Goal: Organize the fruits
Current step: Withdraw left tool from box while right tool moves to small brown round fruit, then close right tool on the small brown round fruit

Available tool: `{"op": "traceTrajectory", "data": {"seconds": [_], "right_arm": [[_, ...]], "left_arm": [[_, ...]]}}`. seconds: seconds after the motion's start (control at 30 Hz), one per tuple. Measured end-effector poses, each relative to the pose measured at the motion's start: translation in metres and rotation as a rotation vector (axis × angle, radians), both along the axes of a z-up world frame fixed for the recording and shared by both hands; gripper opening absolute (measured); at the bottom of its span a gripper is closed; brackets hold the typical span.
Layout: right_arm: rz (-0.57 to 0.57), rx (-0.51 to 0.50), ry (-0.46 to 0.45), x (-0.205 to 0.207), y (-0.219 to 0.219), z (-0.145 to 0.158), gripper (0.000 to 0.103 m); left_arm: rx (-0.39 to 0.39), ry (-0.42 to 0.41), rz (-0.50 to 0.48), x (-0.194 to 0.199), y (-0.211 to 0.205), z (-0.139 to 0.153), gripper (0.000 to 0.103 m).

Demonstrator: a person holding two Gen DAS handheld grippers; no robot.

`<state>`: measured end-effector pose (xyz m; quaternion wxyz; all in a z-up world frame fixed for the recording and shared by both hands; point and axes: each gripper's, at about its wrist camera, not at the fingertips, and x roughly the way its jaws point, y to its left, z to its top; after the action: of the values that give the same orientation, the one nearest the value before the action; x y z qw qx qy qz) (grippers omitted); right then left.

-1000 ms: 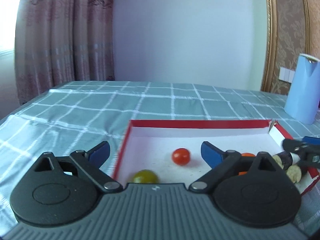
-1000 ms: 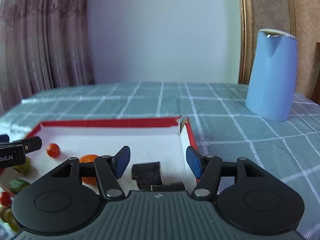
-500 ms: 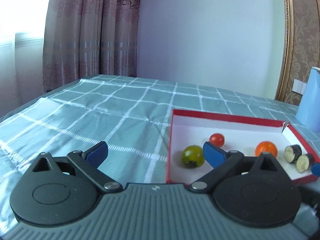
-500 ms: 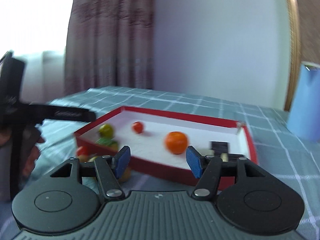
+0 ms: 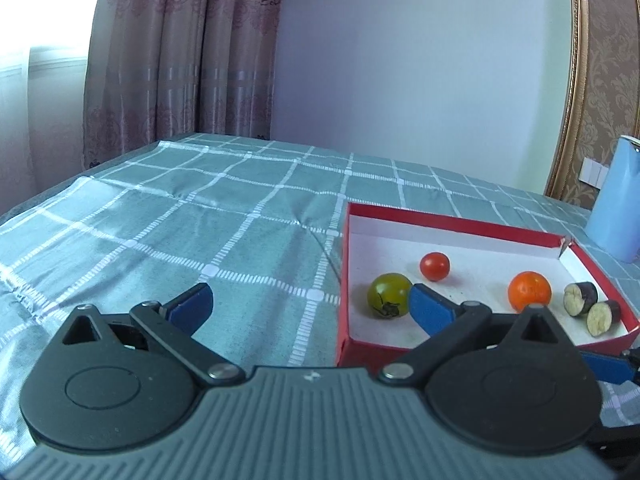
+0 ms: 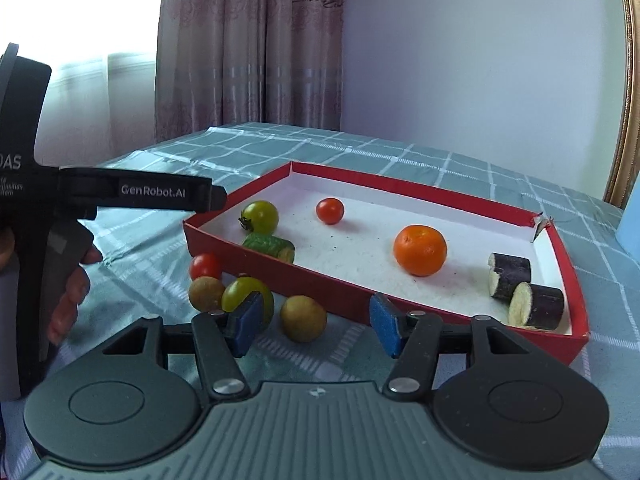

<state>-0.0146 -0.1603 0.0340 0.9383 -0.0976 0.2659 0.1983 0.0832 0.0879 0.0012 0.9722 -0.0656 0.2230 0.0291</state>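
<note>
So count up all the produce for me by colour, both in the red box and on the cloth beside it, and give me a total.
Red tomatoes: 2, one in the box, one on the cloth
Green tomatoes: 2
Brownish round fruits: 2
Orange: 1
Green cucumber piece: 1
Purple eggplant pieces: 2
Total: 10

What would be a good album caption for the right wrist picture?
Open right gripper hovers before a brownish fruit beside the red tray of produce.
</note>
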Motion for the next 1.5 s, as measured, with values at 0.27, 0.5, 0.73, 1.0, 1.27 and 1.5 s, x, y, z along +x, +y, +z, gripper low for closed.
{"op": "traceTrajectory", "data": {"seconds": [0.27,0.5,0.73,1.0,1.27,1.5], "right_arm": [[-0.017,-0.023,0.062,-0.003,0.000,-0.005,0.044],[-0.030,-0.055,0.098,0.013,0.010,-0.011,0.043],[-0.027,-0.046,0.092,0.012,0.011,-0.010,0.026],[-0.087,-0.003,0.113,0.004,-0.023,-0.007,0.026],[-0.091,0.007,0.118,0.003,-0.033,-0.007,0.026],[-0.092,0.014,0.120,0.003,-0.035,-0.008,0.026]], "left_arm": [[-0.010,0.012,-0.004,0.001,0.002,-0.001,0.103],[-0.006,0.010,-0.013,0.001,0.000,-0.001,0.103],[-0.007,0.019,-0.021,0.001,-0.001,-0.002,0.103],[-0.019,0.021,-0.129,-0.027,0.012,-0.001,0.103],[0.215,0.046,-0.102,-0.034,-0.015,-0.007,0.099],[0.187,0.095,-0.152,-0.017,-0.025,-0.008,0.097]]}}
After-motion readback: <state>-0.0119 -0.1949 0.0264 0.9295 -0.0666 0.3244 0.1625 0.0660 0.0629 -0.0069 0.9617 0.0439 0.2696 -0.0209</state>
